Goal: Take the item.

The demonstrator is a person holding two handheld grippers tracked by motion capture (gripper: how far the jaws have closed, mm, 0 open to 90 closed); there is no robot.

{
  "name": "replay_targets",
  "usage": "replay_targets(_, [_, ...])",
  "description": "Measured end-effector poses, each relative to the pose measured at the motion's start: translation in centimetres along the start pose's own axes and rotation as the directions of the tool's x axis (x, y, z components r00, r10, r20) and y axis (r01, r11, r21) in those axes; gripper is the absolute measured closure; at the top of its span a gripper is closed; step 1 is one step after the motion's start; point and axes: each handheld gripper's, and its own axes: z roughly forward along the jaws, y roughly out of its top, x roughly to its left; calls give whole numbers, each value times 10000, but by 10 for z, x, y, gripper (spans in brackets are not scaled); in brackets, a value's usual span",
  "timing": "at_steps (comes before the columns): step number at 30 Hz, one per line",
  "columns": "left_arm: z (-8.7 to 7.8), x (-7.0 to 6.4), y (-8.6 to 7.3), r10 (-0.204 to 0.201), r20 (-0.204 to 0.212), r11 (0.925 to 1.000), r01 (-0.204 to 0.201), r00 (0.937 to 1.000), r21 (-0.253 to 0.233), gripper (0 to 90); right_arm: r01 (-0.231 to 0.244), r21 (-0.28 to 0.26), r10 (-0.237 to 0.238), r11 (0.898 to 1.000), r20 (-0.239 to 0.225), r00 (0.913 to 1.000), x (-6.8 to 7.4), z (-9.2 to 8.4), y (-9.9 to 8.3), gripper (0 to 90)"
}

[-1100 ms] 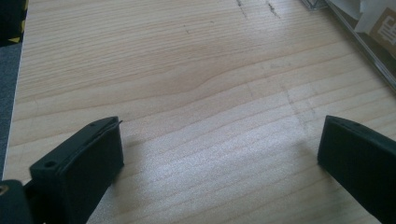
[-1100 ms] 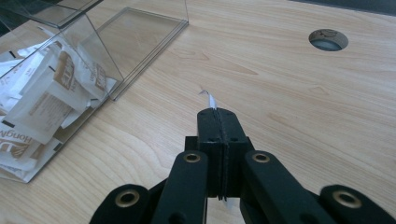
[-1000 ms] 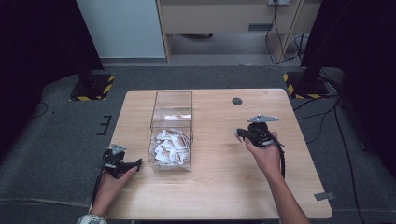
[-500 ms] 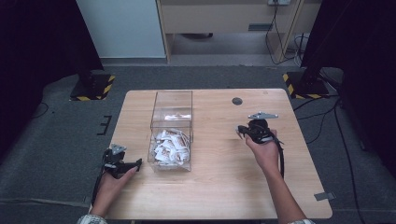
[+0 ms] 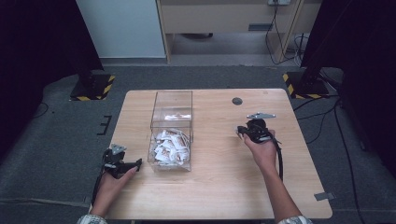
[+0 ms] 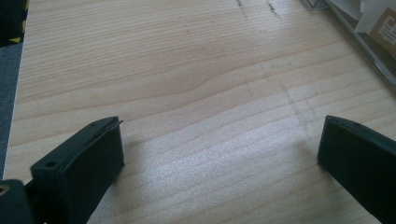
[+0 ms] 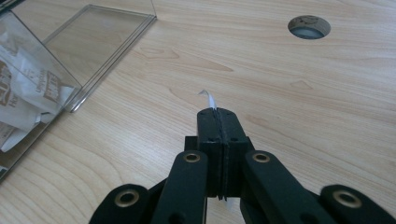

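A clear plastic box (image 5: 171, 100) stands left of the table's centre, its near half holding several white and brown sachets (image 5: 170, 147). My right gripper (image 5: 239, 131) hovers to the right of the box, pointing left toward it. In the right gripper view its jaws (image 7: 218, 114) are shut on a thin white paper piece (image 7: 207, 98) whose edge pokes out past the tips. My left gripper (image 5: 134, 164) rests by the box's near left corner. Its jaws (image 6: 219, 149) stand open over bare wood, with the box wall (image 6: 369, 56) at the upper right.
A round cable hole (image 5: 237, 101) sits in the wooden table (image 5: 219, 196) beyond my right gripper. The right gripper's cable trails back along the forearm. Yellow-black stand bases stand on the floor at both far corners.
My right gripper has shifted slightly and its grey top plate has levelled out. The left gripper and the box have stayed put.
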Motion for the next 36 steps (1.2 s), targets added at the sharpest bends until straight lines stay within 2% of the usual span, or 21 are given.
replay_targets(3, [0,0,0,-2,0,10000,2,10000,-1,0,-149,32,148,9999,97,9998,-2,3,0,897])
replay_targets(13, [0,0,0,3,0,10000,-3,10000,1,0,-192,73,191,9998,66,9998,-2,8,-1,896])
replay_targets(36, [0,0,0,3,0,10000,-3,10000,1,0,-2,490,3,9988,-28,10000,9,20,-9,883])
